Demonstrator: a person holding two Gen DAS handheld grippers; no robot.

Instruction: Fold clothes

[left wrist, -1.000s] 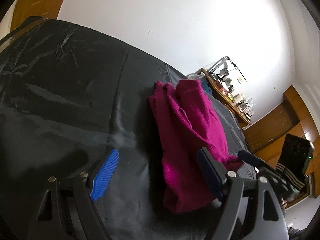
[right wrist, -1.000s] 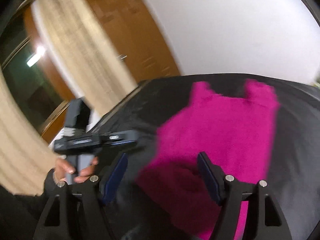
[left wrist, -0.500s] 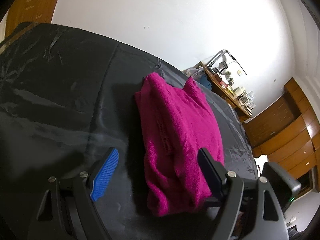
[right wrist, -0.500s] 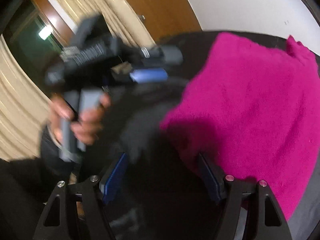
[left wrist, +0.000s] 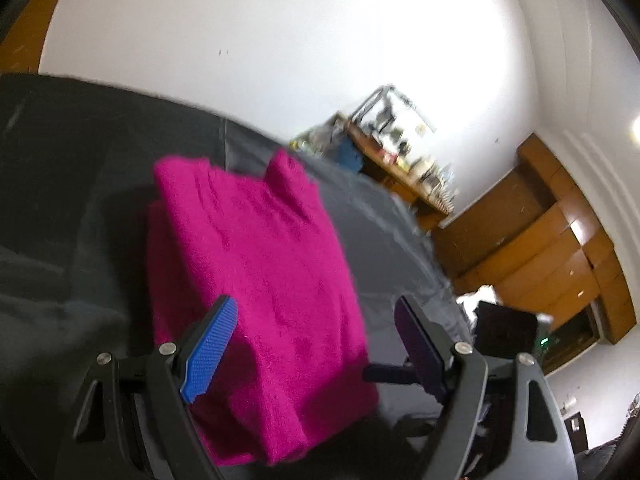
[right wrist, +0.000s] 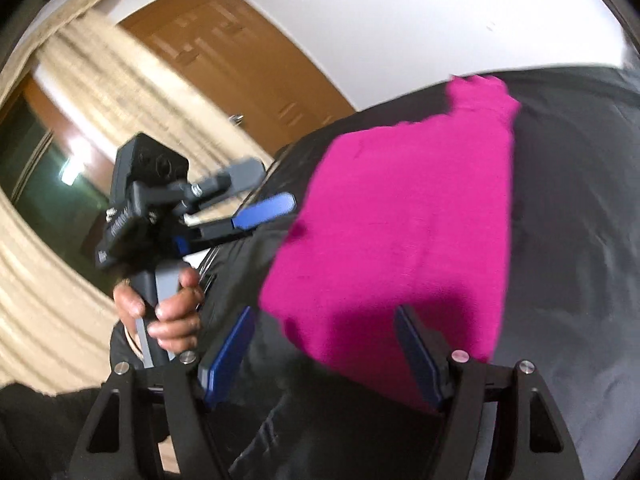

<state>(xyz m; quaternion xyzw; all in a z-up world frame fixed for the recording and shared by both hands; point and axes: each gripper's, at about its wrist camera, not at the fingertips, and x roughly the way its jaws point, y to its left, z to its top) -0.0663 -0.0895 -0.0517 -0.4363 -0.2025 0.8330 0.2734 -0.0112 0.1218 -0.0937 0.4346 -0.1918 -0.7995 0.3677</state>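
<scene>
A magenta knit garment (left wrist: pixel 256 288) lies folded into a thick rectangular bundle on the black sheet (left wrist: pixel 60 200) that covers the work surface. It sits well in from the sheet's far edge, with two small points of fabric sticking up at its far end.

Left gripper (left wrist: pixel 316 344): jaws spread wide, nothing clamped. The blue pad stands over the bundle's near left part and the dark pad is off its right side; whether either one touches the cloth cannot be told.

Right gripper (right wrist: pixel 324 356): jaws also apart, not pressing on anything. The bundle's near corner shows between them.

From the right wrist view, a hand (right wrist: pixel 168 308) grips the left gripper's grey handle beside the sheet's left edge, its blue pad just beside the garment's edge.

Background: beige curtain (right wrist: pixel 80 120), wooden door, white wall.
</scene>
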